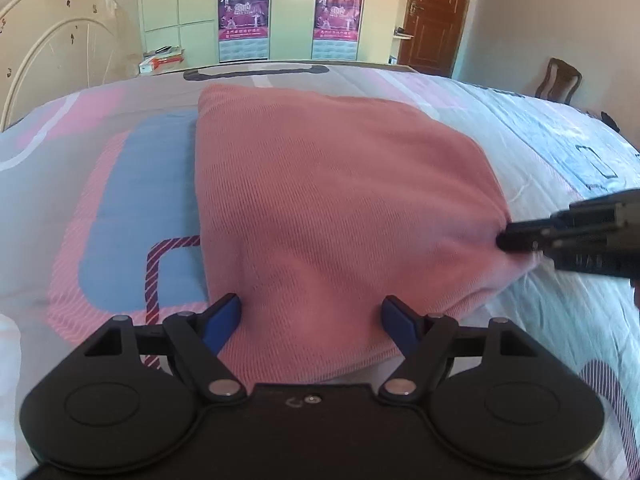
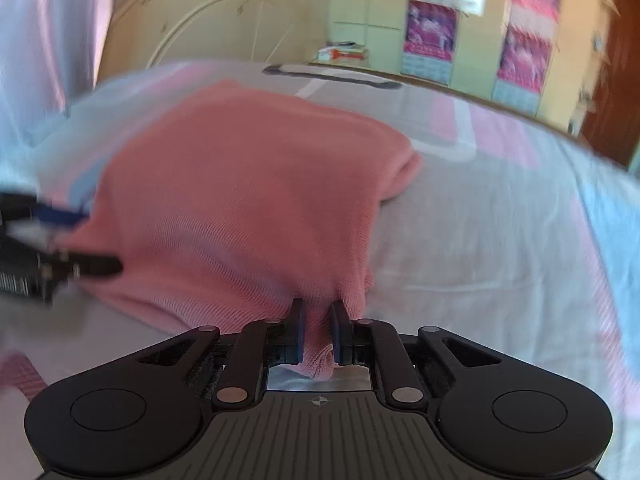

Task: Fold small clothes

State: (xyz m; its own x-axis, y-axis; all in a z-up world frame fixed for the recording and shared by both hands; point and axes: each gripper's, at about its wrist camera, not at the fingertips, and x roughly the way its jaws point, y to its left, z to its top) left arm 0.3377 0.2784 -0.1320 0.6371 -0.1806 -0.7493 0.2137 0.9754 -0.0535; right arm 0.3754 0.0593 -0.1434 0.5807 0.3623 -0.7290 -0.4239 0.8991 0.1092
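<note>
A pink knit garment point(image 1: 320, 200) lies folded on the bed; it also shows in the right wrist view point(image 2: 248, 200). My left gripper point(image 1: 312, 312) is open, its blue fingers apart on either side of the garment's near edge. My right gripper point(image 2: 318, 320) is shut on the garment's near corner, with pink cloth bunched between its fingers. In the left wrist view the right gripper point(image 1: 508, 240) pinches the garment's right corner. In the right wrist view the left gripper point(image 2: 92, 240) is at the garment's left edge, blurred.
The bed has a patterned sheet point(image 1: 120, 208) in pink, blue and grey. A cream headboard point(image 1: 52, 60) stands at the left. Wardrobes with posters point(image 1: 244, 12), a brown door point(image 1: 436, 16) and a wooden chair point(image 1: 560, 80) lie beyond the bed.
</note>
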